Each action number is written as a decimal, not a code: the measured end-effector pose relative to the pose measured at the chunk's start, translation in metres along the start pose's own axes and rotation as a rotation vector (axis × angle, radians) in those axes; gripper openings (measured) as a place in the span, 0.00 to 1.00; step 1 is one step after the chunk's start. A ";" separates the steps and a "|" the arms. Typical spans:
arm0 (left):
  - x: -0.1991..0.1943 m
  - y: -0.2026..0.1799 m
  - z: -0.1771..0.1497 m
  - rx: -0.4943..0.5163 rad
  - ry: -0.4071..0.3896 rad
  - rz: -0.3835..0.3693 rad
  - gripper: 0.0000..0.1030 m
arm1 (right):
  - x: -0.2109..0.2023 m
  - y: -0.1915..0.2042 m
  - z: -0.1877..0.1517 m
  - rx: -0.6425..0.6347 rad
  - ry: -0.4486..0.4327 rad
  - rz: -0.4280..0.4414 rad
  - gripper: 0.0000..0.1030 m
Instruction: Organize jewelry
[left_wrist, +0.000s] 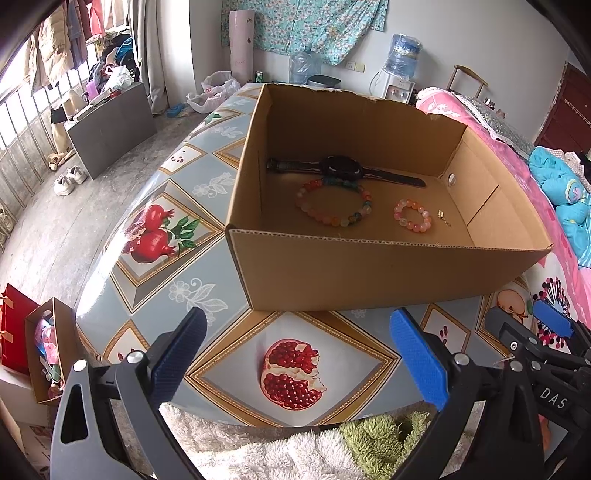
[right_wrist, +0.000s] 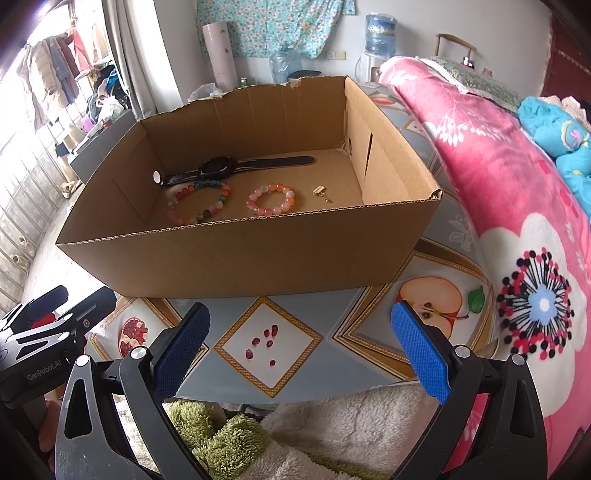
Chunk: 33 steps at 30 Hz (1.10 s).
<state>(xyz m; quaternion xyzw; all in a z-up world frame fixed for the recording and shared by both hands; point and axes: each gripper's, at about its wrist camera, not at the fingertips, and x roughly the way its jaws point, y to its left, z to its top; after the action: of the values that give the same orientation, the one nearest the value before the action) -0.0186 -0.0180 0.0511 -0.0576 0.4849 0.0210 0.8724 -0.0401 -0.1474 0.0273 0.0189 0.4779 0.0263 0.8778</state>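
Note:
An open cardboard box (left_wrist: 369, 273) (right_wrist: 258, 254) stands on the fruit-print table (left_wrist: 177, 258) (right_wrist: 266, 350). Inside lie a black watch (left_wrist: 341, 168) (right_wrist: 218, 168), a large multicolour bead bracelet (left_wrist: 334, 203) (right_wrist: 199, 203), a smaller pink-orange bead bracelet (left_wrist: 412, 215) (right_wrist: 270, 199) and a small gold clasp piece (left_wrist: 443, 218) (right_wrist: 321, 192). My left gripper (left_wrist: 299, 332) is open and empty, in front of the box over the table's near edge. My right gripper (right_wrist: 301, 325) is open and empty too, beside it; it shows at the right of the left wrist view (left_wrist: 535, 332).
A pink floral bedspread (right_wrist: 498, 184) borders the table on the right. A fluffy white and green cloth (right_wrist: 295, 435) lies under the grippers. Left of the table is bare floor with shoes (left_wrist: 68, 179), a grey cabinet (left_wrist: 110, 129) and a small box of items (left_wrist: 48, 350).

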 end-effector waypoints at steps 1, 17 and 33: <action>0.000 0.000 0.000 0.000 0.000 0.000 0.95 | 0.000 0.000 0.000 0.000 0.000 0.000 0.92; 0.004 0.000 -0.001 -0.001 0.013 0.002 0.95 | 0.005 0.000 0.000 0.005 0.015 0.003 0.92; 0.004 -0.001 -0.001 -0.003 0.016 0.002 0.95 | 0.006 -0.001 0.000 0.011 0.021 0.005 0.92</action>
<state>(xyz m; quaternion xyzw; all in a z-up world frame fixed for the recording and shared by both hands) -0.0178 -0.0189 0.0474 -0.0587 0.4920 0.0220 0.8684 -0.0366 -0.1485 0.0228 0.0247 0.4871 0.0257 0.8726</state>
